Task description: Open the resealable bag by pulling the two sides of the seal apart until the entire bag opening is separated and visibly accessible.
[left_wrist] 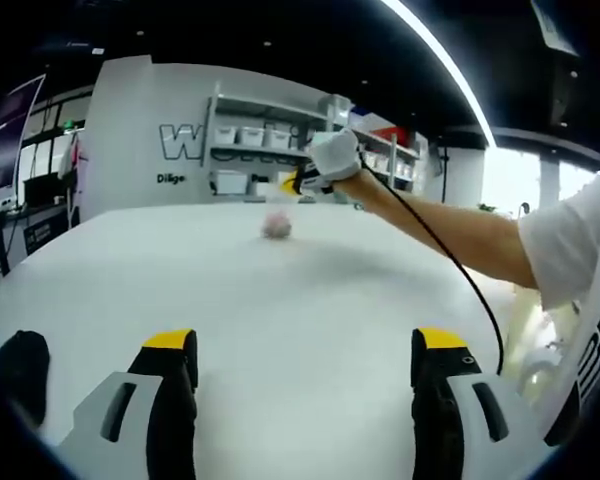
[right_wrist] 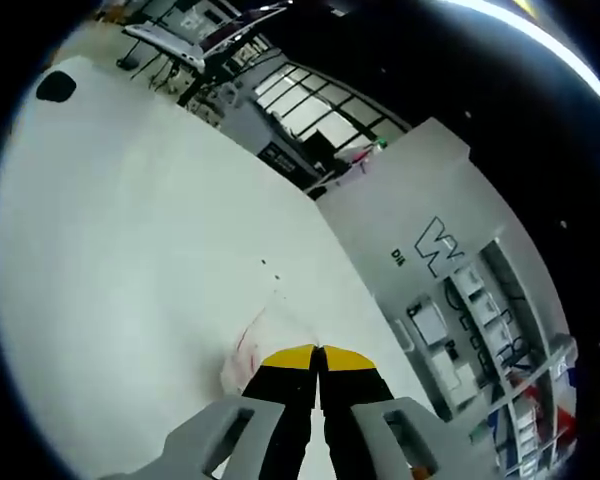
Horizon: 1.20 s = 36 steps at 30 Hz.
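Observation:
The resealable bag (left_wrist: 277, 227) is a small clear pouch with pinkish marks, far out on the white table (left_wrist: 280, 300). A gloved hand (left_wrist: 335, 155) holds my right gripper (left_wrist: 298, 183) just above it. In the right gripper view, my right gripper (right_wrist: 318, 358) has its yellow-tipped jaws pressed together. The bag (right_wrist: 248, 352) spreads to the left of the tips, and its film edge runs up into them. My left gripper (left_wrist: 305, 345) is low and near, far from the bag, its jaws wide apart with nothing between them.
A black object (left_wrist: 20, 372) lies by the table's near left edge, also seen as a dark spot (right_wrist: 55, 87). A cable (left_wrist: 460, 270) trails along the person's arm (left_wrist: 450, 230). Shelves with white bins (left_wrist: 250, 135) stand behind the table.

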{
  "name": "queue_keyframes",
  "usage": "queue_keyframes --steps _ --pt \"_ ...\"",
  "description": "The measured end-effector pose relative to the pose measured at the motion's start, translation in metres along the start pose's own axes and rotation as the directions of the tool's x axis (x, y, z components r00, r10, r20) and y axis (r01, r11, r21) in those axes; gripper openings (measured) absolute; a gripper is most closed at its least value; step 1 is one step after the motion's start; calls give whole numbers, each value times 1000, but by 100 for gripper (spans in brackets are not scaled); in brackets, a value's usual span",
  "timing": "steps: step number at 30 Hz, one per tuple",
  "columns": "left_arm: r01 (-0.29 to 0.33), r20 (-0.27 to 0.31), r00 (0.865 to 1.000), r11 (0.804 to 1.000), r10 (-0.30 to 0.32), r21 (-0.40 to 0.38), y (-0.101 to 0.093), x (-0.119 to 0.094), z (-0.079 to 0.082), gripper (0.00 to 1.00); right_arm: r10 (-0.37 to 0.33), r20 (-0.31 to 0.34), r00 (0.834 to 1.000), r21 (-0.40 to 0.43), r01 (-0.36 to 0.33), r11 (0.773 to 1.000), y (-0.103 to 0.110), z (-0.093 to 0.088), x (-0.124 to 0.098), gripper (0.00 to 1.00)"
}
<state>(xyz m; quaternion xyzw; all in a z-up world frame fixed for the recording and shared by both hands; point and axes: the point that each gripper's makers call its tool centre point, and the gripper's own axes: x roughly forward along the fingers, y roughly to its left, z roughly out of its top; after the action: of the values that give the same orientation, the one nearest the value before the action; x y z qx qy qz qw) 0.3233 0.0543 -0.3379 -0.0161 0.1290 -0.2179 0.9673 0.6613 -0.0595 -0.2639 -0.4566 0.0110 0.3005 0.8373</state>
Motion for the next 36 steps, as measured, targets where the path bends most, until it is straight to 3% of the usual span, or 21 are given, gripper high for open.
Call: queue_keyframes --steps 12,18,22,26,36 --pt "5 2 1000 1000 -5 0 0 0 1 87 47 11 999 56 -47 997 30 -10 -9 0" --pt "6 2 1000 1000 -6 2 -1 0 1 87 75 46 996 176 -82 981 39 -13 -13 0" --pt "6 4 1000 1000 -6 0 0 0 1 87 75 52 996 196 -84 977 44 -16 -18 0" --pt "7 5 1000 1000 -7 0 0 0 1 87 73 55 996 213 -83 973 53 -16 -26 10" --pt "3 8 1000 1000 -3 5 3 2 2 87 68 72 995 241 -83 967 70 -9 -60 11"
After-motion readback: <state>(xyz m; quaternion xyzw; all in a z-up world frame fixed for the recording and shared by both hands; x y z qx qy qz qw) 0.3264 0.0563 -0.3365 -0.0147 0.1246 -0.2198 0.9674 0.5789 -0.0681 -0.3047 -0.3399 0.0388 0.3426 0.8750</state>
